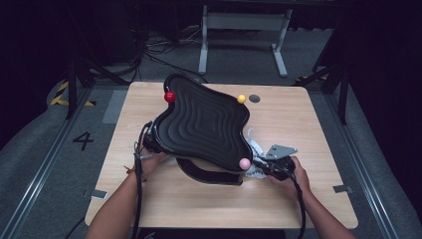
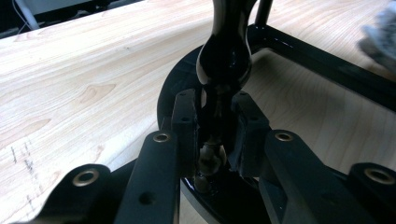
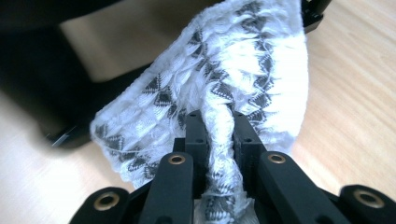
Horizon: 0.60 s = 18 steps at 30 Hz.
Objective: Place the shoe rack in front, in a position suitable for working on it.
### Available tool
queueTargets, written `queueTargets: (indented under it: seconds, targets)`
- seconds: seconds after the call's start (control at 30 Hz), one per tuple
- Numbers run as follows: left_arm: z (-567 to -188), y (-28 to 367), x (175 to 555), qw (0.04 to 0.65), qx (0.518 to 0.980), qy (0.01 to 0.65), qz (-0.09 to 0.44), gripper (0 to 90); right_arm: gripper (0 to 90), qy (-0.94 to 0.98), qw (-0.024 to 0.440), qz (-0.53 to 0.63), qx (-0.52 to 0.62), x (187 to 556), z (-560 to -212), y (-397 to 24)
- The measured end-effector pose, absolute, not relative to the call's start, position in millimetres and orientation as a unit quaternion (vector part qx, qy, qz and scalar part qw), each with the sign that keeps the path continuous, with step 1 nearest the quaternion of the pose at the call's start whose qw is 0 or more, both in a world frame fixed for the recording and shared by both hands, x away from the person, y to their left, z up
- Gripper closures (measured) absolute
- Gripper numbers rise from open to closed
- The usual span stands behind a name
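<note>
Left gripper (image 2: 215, 140) pinching the rim of the black wavy tray (image 1: 201, 124), tilted up over the table (image 1: 308, 129). Right gripper (image 3: 218, 135) clamped on a bunched white cloth (image 3: 224, 74) just beside the tray's pink knob (image 1: 244, 164).

Light wooden rectangular worktop (image 1: 298, 124) carries 1 black frame base (image 1: 209, 174) near its front and 1 dark round disc (image 1: 254, 98) at its rear.
</note>
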<state>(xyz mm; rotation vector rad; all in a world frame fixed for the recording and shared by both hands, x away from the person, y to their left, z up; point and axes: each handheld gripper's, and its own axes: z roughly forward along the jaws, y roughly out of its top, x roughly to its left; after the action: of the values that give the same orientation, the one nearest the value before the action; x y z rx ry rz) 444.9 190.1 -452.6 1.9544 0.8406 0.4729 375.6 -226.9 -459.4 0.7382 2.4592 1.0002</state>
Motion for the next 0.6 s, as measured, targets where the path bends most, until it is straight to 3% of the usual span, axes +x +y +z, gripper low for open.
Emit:
queueTargets:
  seconds: [0.33,0.47,0.6]
  targets:
    - [-451.1,192.6,441.0,0.454,0.797,0.346,0.197,74.8,80.5,0.911,0.093,0.365,0.166,321.9,-448.5,-219.3]
    - [-450.8,193.7,439.0,0.455,0.8,0.343,0.19,74.9,79.3,0.911,0.091,0.37,0.157,316.8,-452.7,-198.6]
    - [-450.4,195.2,436.9,0.457,0.802,0.339,0.183,74.9,80.1,0.905,0.121,0.374,0.162,317.8,-458.4,-183.1]
